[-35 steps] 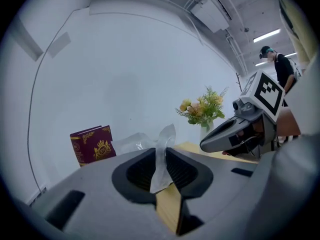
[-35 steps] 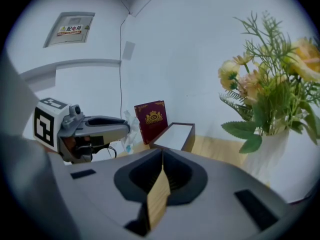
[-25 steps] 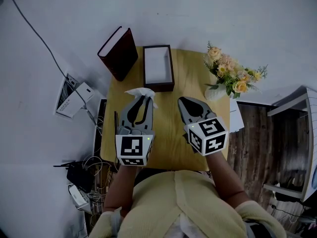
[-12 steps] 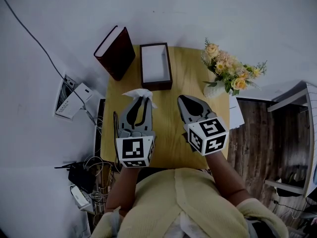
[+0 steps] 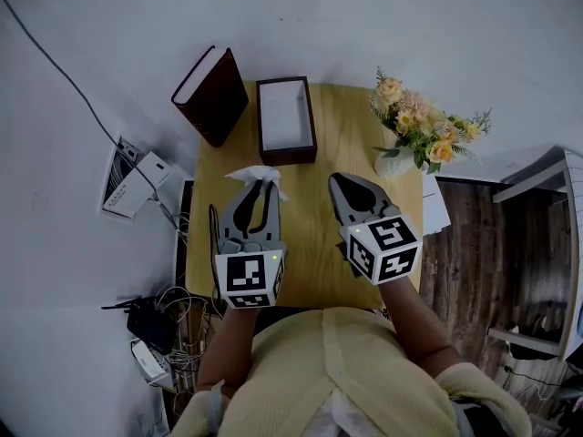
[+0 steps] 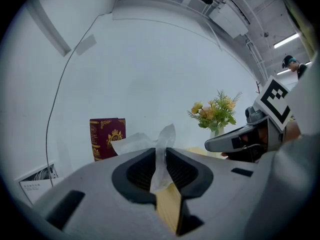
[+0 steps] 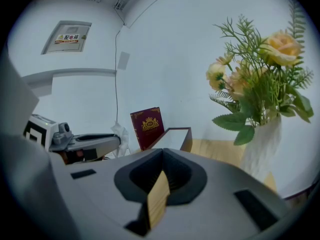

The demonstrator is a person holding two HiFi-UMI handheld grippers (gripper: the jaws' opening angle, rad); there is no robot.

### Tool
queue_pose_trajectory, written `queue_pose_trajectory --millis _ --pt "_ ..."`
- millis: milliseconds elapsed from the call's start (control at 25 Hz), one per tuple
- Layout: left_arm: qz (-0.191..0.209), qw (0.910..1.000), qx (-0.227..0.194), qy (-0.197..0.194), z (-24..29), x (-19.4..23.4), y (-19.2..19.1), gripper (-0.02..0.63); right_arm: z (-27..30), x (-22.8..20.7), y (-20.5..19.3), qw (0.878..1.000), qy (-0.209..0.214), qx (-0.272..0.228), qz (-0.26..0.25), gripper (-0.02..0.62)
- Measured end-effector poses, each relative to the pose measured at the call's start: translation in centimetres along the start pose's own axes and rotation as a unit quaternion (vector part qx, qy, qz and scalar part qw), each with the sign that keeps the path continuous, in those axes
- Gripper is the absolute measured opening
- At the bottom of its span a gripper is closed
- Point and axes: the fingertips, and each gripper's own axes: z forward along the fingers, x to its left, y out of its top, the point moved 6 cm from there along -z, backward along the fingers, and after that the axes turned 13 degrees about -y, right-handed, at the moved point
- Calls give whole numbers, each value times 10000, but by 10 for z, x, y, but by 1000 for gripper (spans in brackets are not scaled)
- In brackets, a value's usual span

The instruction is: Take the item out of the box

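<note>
An open dark brown box (image 5: 286,121) with a white inside lies at the far end of the wooden table (image 5: 314,235). My left gripper (image 5: 262,182) hovers over the table just in front of the box, shut on a crumpled white tissue (image 5: 256,171). In the left gripper view the tissue (image 6: 164,138) sticks up from between the closed jaws of the left gripper (image 6: 161,153). My right gripper (image 5: 339,182) hangs beside it, shut with nothing in it; in its own view the right gripper (image 7: 162,156) shows closed, bare jaws and the box (image 7: 174,136) beyond.
A dark red lid or case (image 5: 211,96) stands on edge left of the box. A white vase of yellow flowers (image 5: 414,135) stands at the table's far right. Cables, papers and a power strip (image 5: 137,176) lie on the floor to the left.
The head view has shifted slightly. Both grippers keep their places, and the tissue stays pinched in the left one.
</note>
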Motion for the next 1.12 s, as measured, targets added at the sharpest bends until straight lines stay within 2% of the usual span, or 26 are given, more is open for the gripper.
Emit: queue_pose_trajectory --millis 1120 --pt "21 9998 122 -131 0 -3 -5 81 -1 -1 3 9998 -135 -105 35 28"
